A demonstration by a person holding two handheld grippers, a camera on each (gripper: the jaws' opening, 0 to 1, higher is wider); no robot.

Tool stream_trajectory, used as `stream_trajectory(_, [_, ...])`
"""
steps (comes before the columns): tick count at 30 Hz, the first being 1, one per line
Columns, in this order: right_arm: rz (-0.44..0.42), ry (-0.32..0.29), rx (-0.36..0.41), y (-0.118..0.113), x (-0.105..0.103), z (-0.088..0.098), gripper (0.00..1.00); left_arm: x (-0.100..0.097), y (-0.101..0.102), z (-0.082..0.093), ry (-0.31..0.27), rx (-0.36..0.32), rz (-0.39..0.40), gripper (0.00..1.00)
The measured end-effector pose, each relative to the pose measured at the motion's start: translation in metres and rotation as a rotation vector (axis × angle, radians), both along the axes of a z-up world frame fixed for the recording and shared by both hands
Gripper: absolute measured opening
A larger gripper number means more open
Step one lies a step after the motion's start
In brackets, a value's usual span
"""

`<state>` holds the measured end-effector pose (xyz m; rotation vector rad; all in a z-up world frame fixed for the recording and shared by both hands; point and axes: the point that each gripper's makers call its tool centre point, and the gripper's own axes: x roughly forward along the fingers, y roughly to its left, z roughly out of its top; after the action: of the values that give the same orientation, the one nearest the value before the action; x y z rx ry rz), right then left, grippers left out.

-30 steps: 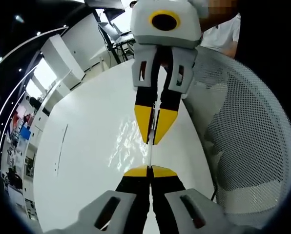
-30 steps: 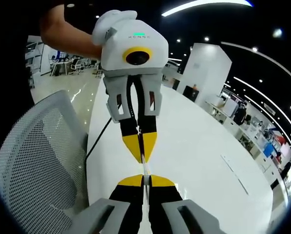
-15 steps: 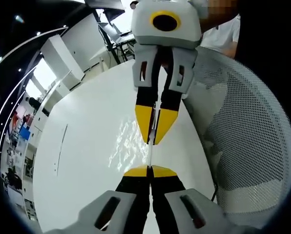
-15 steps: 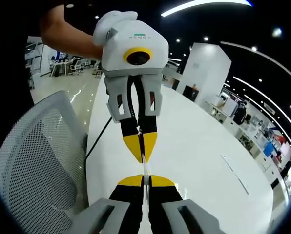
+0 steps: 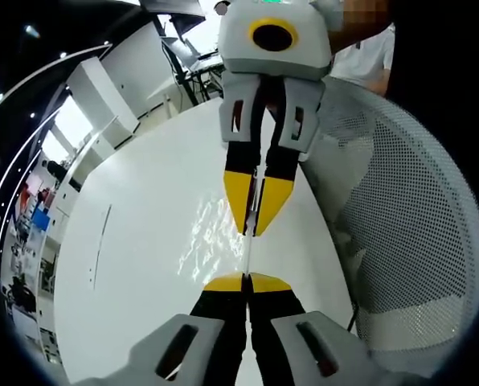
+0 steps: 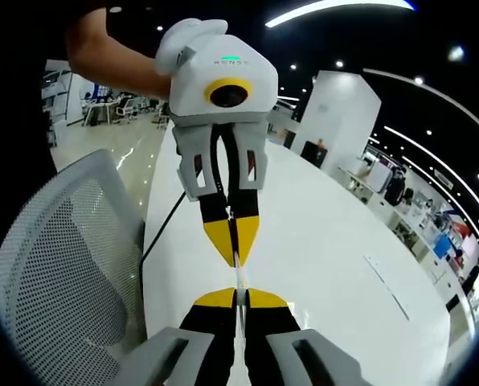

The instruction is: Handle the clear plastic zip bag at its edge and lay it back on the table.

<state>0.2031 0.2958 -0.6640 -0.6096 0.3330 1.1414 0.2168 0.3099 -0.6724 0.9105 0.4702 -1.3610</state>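
Observation:
The clear plastic zip bag [image 5: 247, 255] is stretched edge-on between the two grippers above the white table [image 5: 143, 241], showing as a thin pale strip. Its glinting film [image 5: 209, 235] spreads to the left of that strip. My left gripper [image 5: 246, 282] has its yellow tips shut on the near end of the bag. My right gripper [image 5: 253, 232] comes down from the top of the left gripper view, tips pinched on the far end. In the right gripper view, the right gripper [image 6: 237, 298] holds the bag edge [image 6: 236, 277], and the left gripper [image 6: 232, 257] faces it.
A white mesh chair back [image 5: 400, 225] stands close to the table's edge, also visible as the chair [image 6: 55, 265] in the right gripper view. A black cable [image 6: 163, 225] hangs beside the table. A person in a white shirt [image 5: 366, 60] is behind. A thin dark line [image 5: 101, 241] marks the tabletop.

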Motion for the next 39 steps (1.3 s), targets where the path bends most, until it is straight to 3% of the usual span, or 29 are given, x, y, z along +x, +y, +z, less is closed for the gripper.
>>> stream_trajectory(39, [-0.003,-0.001,0.007,-0.0019,-0.0011,0.0022,0.0,0.0004,0.005,0.0031,0.004,-0.001,0.017,0.0])
